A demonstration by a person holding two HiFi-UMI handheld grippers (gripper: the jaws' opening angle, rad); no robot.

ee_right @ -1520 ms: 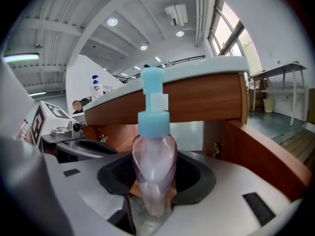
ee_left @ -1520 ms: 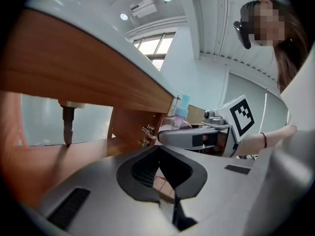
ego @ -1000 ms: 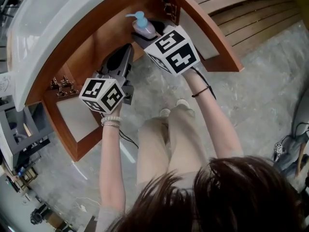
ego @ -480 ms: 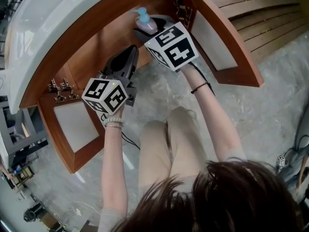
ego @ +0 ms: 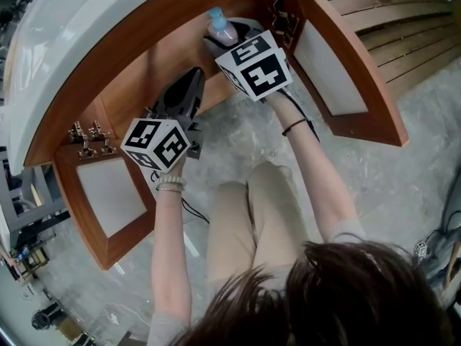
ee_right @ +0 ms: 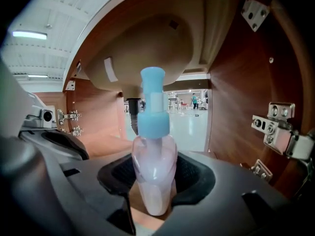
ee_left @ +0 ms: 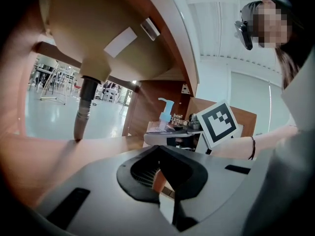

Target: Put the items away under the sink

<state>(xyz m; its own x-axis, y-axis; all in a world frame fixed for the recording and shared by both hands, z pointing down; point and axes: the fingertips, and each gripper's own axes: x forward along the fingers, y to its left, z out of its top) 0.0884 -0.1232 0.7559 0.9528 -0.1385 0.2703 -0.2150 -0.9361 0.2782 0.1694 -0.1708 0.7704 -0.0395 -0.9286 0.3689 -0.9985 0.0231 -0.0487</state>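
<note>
A clear pump bottle [ee_right: 151, 178] with a blue pump head is held upright between the pads of my right gripper [ee_right: 156, 181], which is shut on it. In the head view this bottle [ego: 219, 26] sits inside the open cabinet under the sink, at the tip of the right gripper [ego: 232, 40]. My left gripper [ego: 187, 81] reaches toward the cabinet opening to the left of it; its jaws [ee_left: 158, 154] are shut with nothing between them. From the left gripper view, the bottle [ee_left: 166, 116] and the right gripper [ee_left: 173, 137] show ahead to the right.
The sink bowl's underside [ee_right: 147, 48] and the drain pipe [ee_left: 83, 107] hang above the wooden cabinet floor [ego: 162, 60]. Both cabinet doors stand open, the left door [ego: 108, 193] and the right door [ego: 331, 71]. Metal hinges [ee_right: 278, 122] sit on the right cabinet wall.
My right gripper has carried the pump bottle a little deeper into the cabinet. The left gripper has stayed almost where it was.
</note>
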